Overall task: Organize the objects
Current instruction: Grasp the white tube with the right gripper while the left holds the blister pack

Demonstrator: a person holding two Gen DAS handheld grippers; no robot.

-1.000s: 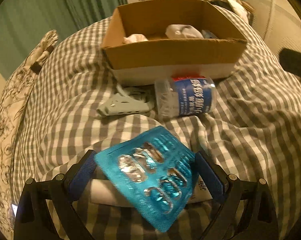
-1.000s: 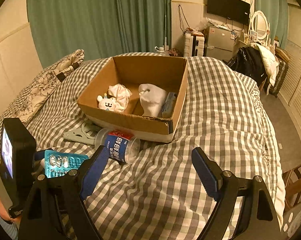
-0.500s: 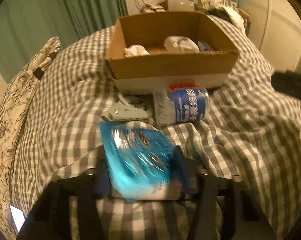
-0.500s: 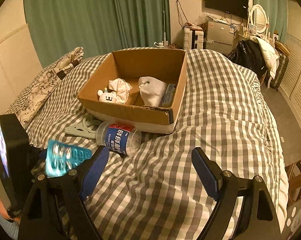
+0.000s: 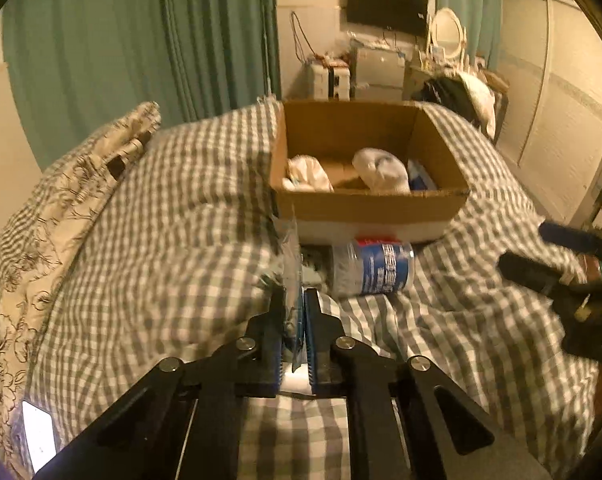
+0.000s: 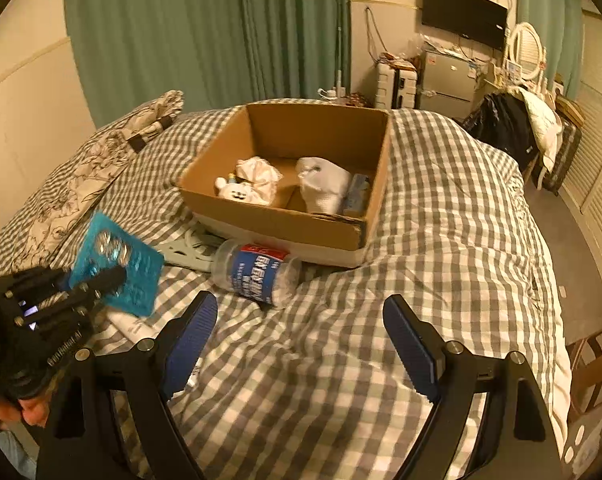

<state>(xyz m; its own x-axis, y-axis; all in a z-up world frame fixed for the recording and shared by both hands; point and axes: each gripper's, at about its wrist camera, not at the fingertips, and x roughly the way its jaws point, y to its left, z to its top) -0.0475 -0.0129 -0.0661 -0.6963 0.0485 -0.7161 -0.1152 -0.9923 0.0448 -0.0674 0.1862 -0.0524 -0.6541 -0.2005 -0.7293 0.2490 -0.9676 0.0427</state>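
Observation:
My left gripper [image 5: 295, 300] is shut on a blue blister pack of pills [image 5: 292, 264], seen edge-on in the left wrist view and lifted off the checked bedspread. The right wrist view shows the pack [image 6: 117, 256] flat-faced in the left gripper [image 6: 101, 280], at the left. A clear bottle with a blue label [image 6: 257, 276] lies on its side in front of an open cardboard box [image 6: 273, 224]. My right gripper [image 6: 301, 308] stands open over the bedspread, just short of the bottle, with nothing between its fingers.
The box [image 5: 369, 208] holds a white plush toy [image 6: 237, 192], a white sock [image 6: 325, 188] and a blue item. A grey plastic piece [image 6: 185, 248] lies left of the bottle, a white tube [image 6: 129, 324] under the left gripper. A floral pillow [image 5: 61, 200] lies along the left, with a lit phone [image 5: 39, 432] near it.
My left gripper closed on the blister pack and lifted it off the bed; the pack turned from lying flat to standing edge-on. The right gripper stayed put and open.

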